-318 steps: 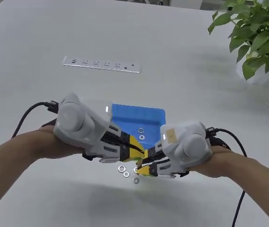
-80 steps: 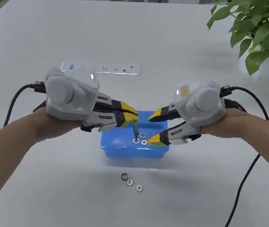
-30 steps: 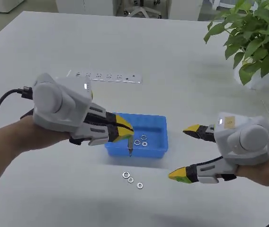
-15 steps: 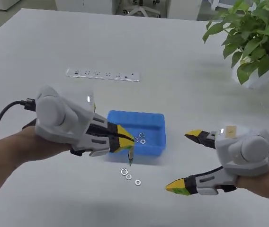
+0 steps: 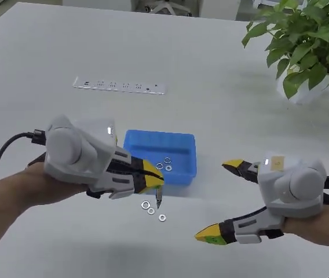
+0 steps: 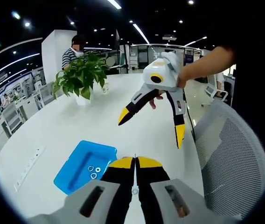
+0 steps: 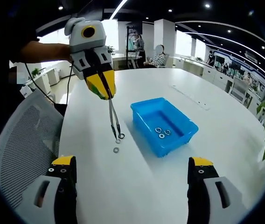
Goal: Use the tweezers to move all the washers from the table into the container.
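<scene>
My left gripper (image 5: 154, 179) is shut on the metal tweezers (image 5: 158, 198), which point down at the table. Their tips (image 7: 116, 136) sit right beside three loose washers (image 5: 151, 211) in front of the blue container (image 5: 147, 149); whether they touch one I cannot tell. Three more washers (image 5: 165, 165) lie inside the container. My right gripper (image 5: 218, 201) hovers open and empty to the right of the container. In the right gripper view the left gripper (image 7: 100, 84) hangs above the loose washers (image 7: 117, 142). In the left gripper view its own yellow jaws (image 6: 135, 163) meet, with the container (image 6: 79, 163) to the left.
A white power strip (image 5: 119, 87) lies on the table beyond the container. A potted green plant (image 5: 303, 46) stands at the far right. A mesh office chair (image 7: 25, 144) is at the table's near edge. People sit far off in the room.
The left gripper has carried the tweezers from above the container down to the loose washers in front of it. The right gripper moved out to the right and stays open. One washer more lies in the container.
</scene>
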The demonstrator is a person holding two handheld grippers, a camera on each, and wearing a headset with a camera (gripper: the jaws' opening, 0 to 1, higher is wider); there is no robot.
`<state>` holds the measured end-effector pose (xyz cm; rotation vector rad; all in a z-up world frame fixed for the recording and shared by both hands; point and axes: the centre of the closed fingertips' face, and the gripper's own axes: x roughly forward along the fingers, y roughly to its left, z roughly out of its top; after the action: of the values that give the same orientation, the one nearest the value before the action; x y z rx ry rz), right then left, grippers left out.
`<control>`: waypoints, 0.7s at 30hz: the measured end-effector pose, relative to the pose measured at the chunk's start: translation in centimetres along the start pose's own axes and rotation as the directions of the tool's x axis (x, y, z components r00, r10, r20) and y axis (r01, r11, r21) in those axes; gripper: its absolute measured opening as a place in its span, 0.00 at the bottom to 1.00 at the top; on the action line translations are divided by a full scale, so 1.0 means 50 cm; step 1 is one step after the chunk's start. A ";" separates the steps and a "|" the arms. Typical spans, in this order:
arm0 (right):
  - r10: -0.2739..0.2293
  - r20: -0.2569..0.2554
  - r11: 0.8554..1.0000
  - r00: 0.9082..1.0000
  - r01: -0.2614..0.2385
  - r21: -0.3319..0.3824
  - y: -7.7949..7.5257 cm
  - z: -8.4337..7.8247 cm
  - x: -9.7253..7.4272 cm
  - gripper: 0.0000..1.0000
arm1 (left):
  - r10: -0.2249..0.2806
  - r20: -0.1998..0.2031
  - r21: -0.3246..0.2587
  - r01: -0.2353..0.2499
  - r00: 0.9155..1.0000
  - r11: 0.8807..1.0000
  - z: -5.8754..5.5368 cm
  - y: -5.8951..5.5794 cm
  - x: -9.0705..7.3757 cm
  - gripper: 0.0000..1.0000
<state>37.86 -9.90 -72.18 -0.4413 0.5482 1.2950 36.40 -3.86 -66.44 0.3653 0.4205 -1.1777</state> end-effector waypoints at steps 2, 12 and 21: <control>0.002 -0.006 1.000 1.000 -0.002 0.002 0.004 -0.005 0.001 1.00 | -0.004 -0.002 -0.002 0.004 1.000 1.000 -0.002 -0.002 0.003 0.05; 0.004 -0.018 1.000 1.000 -0.004 0.015 0.011 -0.017 0.002 1.00 | -0.021 -0.010 -0.009 0.021 1.000 1.000 -0.014 -0.010 0.022 0.05; 0.001 -0.023 1.000 1.000 0.000 0.023 0.008 -0.025 -0.001 1.00 | -0.029 -0.023 -0.007 0.029 0.999 1.000 -0.031 -0.008 0.039 0.05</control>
<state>37.30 -10.61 -73.14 -0.4378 0.5817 1.2845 36.44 -4.81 -68.76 0.3683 0.4513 -1.2007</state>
